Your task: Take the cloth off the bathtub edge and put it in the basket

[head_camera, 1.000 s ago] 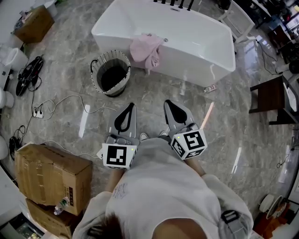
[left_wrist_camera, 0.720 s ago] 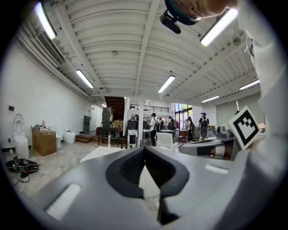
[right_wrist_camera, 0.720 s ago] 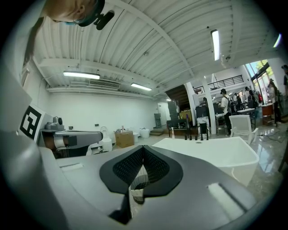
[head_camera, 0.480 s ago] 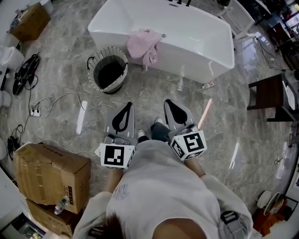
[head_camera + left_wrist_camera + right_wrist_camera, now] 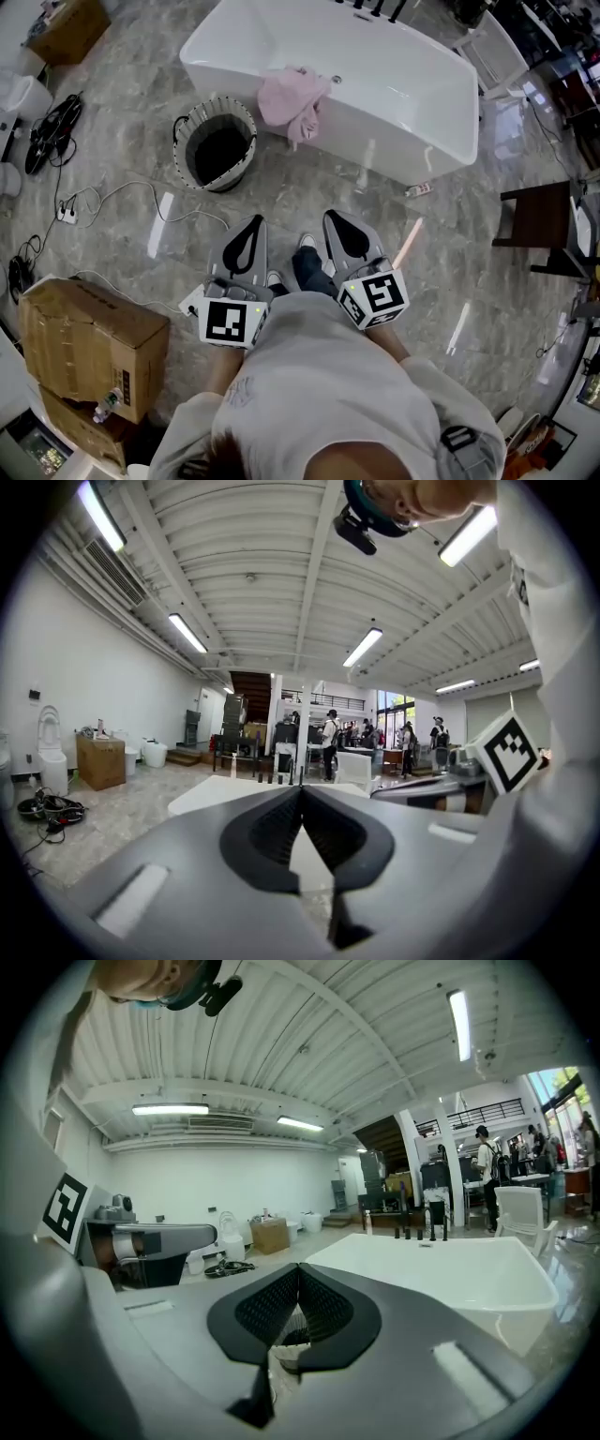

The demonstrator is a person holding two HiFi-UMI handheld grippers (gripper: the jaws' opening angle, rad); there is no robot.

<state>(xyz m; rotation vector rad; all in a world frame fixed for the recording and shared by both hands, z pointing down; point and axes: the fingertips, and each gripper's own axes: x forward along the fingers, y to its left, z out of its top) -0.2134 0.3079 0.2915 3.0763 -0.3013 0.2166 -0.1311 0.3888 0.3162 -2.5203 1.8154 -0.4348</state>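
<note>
Facing the tub [image 5: 394,89] from well short of it, the left gripper [image 5: 253,223] and right gripper [image 5: 331,218] are both sitting shut and empty — the cloth [image 5: 292,97] is hanging over the tub's near edge, the basket [image 5: 192,159] just beside the tub — so the reach is probably only beginning, calling next for opening jaws at the cloth.
</note>
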